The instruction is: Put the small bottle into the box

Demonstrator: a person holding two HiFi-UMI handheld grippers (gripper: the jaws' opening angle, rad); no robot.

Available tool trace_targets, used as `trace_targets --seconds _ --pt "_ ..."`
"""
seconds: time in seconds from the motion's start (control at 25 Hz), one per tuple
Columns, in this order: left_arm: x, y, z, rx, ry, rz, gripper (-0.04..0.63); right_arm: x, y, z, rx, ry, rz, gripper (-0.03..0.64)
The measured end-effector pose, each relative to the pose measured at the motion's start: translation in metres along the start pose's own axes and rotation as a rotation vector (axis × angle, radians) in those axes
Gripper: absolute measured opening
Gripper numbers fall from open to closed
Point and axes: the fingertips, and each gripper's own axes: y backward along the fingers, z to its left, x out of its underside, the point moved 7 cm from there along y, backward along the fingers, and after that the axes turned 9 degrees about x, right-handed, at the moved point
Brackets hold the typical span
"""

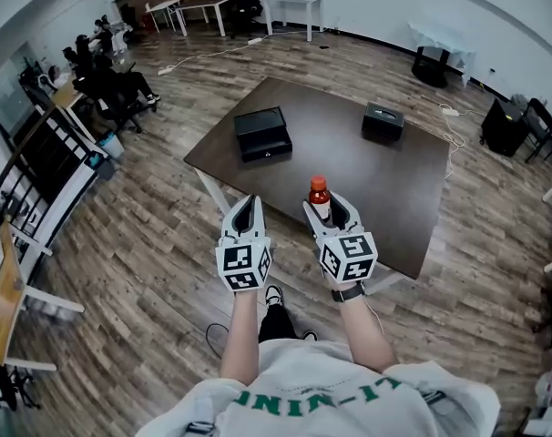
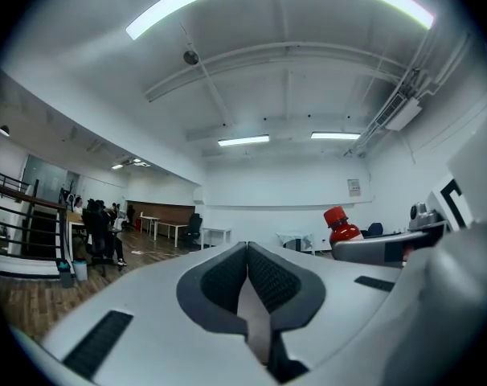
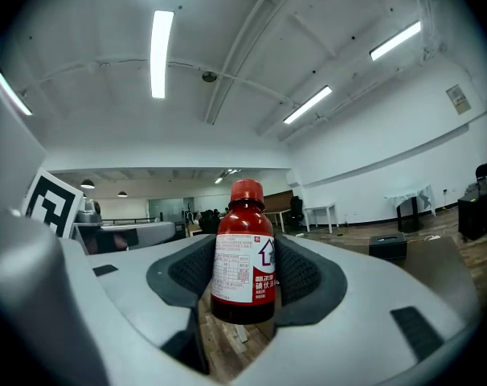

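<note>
The right hand-held gripper (image 1: 325,209) pinches the bottle (image 1: 319,190) upright, apparently over the surface (image 1: 403,189); the left hand-held gripper (image 1: 249,206) is pressed together, empty. The box (image 1: 262,133) lies farther back.

the small bottle (image 3: 242,217) looks glossy, dark red plastic or glass, i cannot tell which, with a smooth red cap (image 3: 246,190) and a printed paper label (image 3: 243,270). the left gripper (image 2: 247,257) and the right gripper (image 3: 243,252) have smooth, matt, pale plastic shells. their pads (image 3: 301,273) are dark, finely ribbed and rubbery. the table (image 1: 349,167) has a dark brown, smooth, matt top. the box (image 1: 262,135) is black with a faint sheen. the floor (image 1: 148,244) is grained wood planking. the person's shirt (image 1: 312,391) is white cloth.
</note>
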Motion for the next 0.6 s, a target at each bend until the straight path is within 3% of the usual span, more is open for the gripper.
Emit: trace_targets --seconds 0.4,0.6 --pt "0.0 -0.081 0.039 0.05 -0.006 -0.033 0.017 -0.01 -0.082 -0.02 0.0 0.013 -0.018 0.227" --pt "-0.019 -0.118 0.106 0.016 -0.021 -0.058 0.017 -0.029 -0.164 0.004 -0.052 0.028 -0.038 0.227"
